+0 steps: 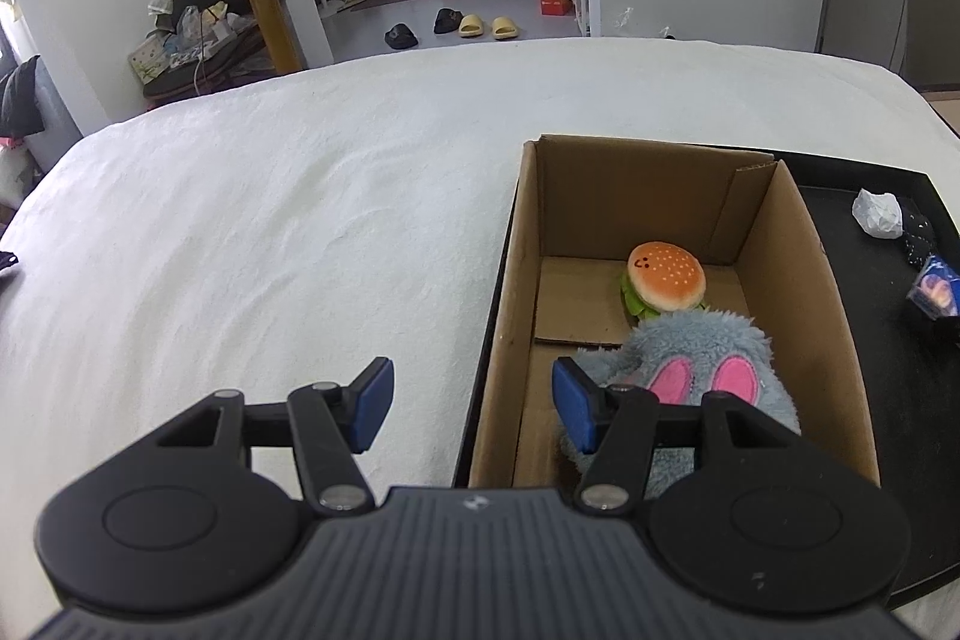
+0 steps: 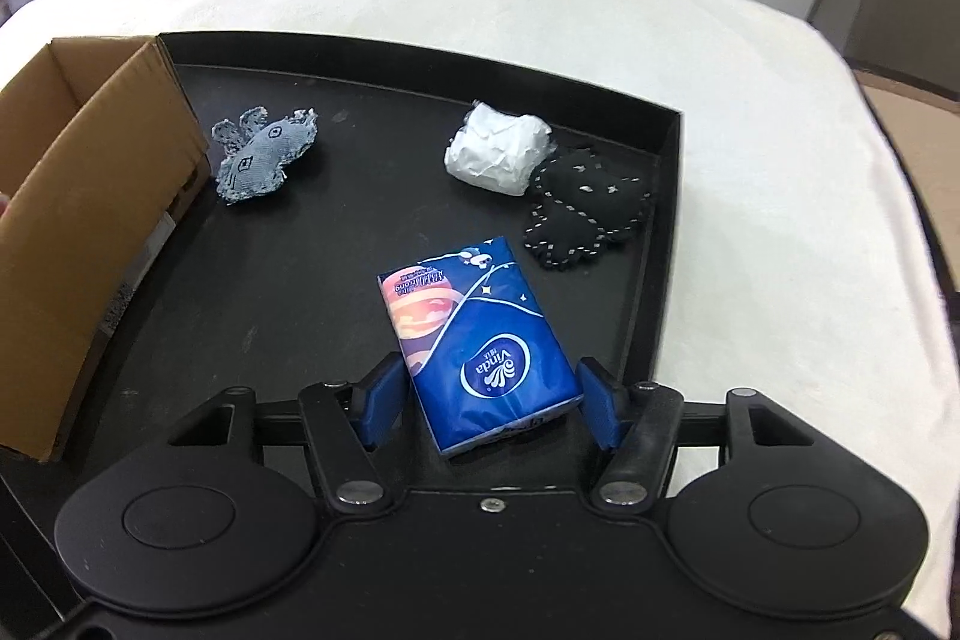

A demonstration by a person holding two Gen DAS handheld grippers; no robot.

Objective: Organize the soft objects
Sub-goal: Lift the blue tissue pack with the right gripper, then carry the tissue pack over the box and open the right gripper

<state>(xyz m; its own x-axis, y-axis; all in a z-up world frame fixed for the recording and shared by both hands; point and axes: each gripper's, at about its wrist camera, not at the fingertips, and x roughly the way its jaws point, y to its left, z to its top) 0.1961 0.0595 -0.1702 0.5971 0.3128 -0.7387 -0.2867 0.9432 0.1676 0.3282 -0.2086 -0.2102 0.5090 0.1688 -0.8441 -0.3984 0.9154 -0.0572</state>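
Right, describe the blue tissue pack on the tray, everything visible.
The tissue pack is a soft rectangular packet in glossy blue wrap, with an orange planet picture at its far end and a white "Vinda" logo near the camera. It lies flat on the black tray, slightly askew, apart from the other items. Its near end sits between the right gripper pads, the left-hand one touching it, a gap at the other.
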